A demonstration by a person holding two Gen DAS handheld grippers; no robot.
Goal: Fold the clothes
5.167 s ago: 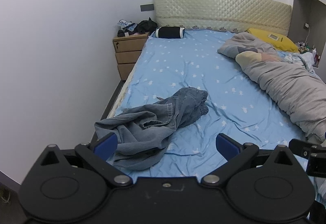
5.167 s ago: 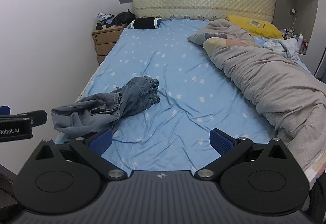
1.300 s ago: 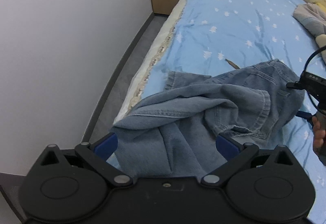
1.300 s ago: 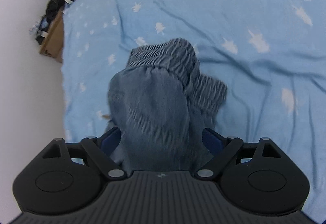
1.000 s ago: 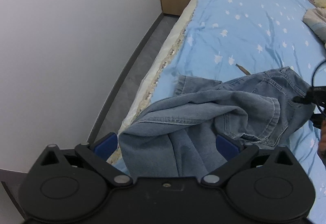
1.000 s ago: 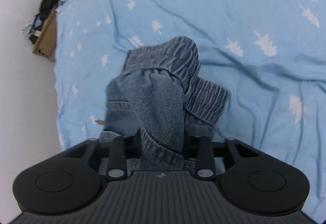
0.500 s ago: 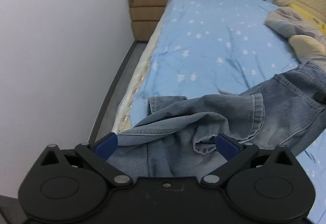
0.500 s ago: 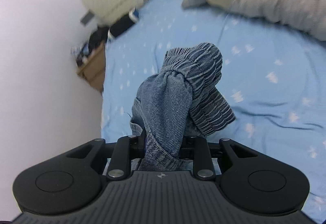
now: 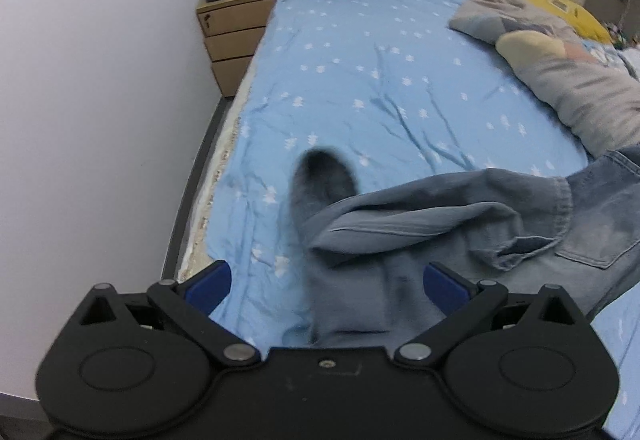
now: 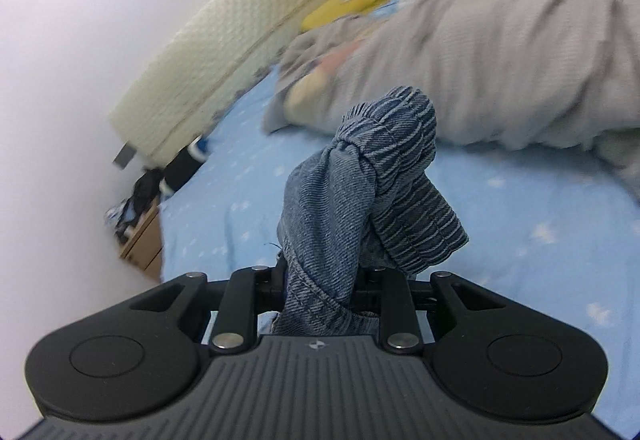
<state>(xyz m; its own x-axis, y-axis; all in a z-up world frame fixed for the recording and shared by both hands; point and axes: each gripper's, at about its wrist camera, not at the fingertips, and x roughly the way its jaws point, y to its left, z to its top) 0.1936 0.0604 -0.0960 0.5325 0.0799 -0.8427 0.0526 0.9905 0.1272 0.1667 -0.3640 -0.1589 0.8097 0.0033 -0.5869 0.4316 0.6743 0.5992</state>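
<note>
Jeans hang over the bed — right gripper clamped on the denim, tilted up. Left gripper jaws apart, denim between them.

one blurred jeans leg tip; right edge crops the rest.

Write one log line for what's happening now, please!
right gripper: shut on jeans | left gripper: open, jeans between fingers | bed
</note>
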